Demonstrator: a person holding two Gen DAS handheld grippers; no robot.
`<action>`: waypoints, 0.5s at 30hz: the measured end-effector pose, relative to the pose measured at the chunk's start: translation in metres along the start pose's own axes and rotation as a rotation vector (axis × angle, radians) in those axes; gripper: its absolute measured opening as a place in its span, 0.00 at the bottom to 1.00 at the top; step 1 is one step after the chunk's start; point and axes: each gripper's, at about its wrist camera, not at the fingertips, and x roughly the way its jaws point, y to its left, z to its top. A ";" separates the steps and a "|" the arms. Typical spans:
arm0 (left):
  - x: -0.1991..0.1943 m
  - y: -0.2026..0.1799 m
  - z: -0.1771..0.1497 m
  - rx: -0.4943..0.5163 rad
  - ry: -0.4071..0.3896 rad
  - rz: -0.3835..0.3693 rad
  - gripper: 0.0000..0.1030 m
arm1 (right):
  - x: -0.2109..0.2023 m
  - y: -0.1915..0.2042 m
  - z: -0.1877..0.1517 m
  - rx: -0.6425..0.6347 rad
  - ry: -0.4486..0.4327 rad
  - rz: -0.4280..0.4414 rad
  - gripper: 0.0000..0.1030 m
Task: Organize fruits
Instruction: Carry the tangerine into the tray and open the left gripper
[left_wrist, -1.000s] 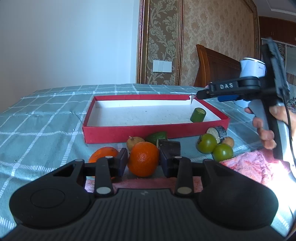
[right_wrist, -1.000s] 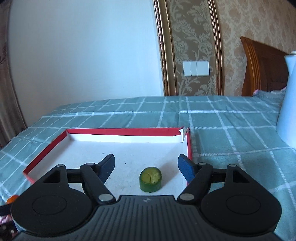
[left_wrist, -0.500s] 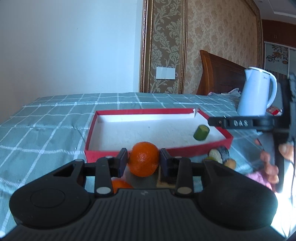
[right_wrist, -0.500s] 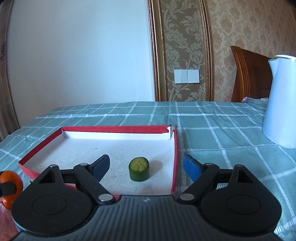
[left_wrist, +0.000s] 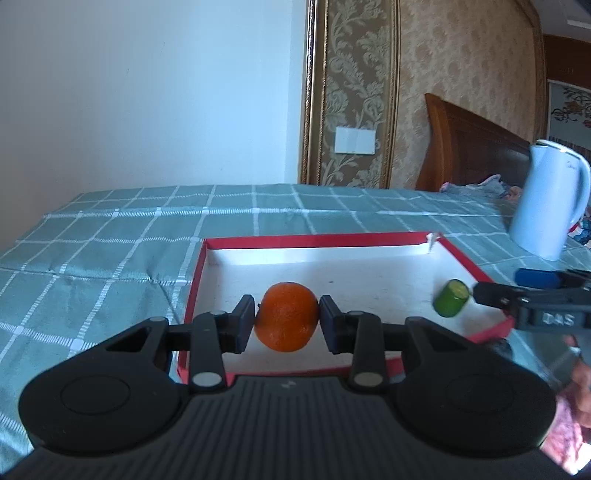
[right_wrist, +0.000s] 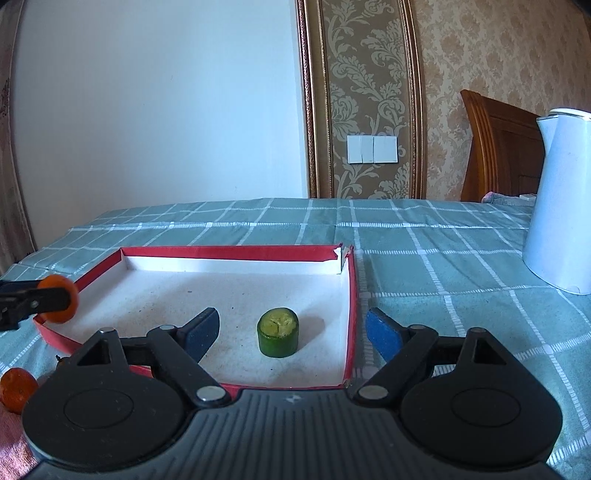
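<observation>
one orange (left_wrist: 286, 316) is clamped in the left gripper (left_wrist: 286, 318) over the red tray's (left_wrist: 317, 239) near edge; right gripper (right_wrist: 291, 330) just spread wide around the green chunk (right_wrist: 277, 332).

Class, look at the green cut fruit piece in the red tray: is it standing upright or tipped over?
Upright. The green fruit piece stands on its flat base on the red tray floor, its pale cut face turned upward.

kettle (right_wrist: 561, 206): right side cut off | second orange (right_wrist: 16, 384): partly behind gripper body
</observation>
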 end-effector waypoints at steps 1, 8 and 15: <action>0.005 0.001 0.002 0.000 0.007 0.006 0.33 | 0.000 0.000 0.000 0.000 0.001 -0.001 0.84; 0.037 0.006 0.013 -0.005 0.057 0.022 0.33 | 0.002 0.001 -0.001 -0.002 0.011 -0.002 0.84; 0.064 0.008 0.018 0.003 0.113 0.040 0.33 | 0.004 0.002 -0.001 -0.007 0.017 0.000 0.84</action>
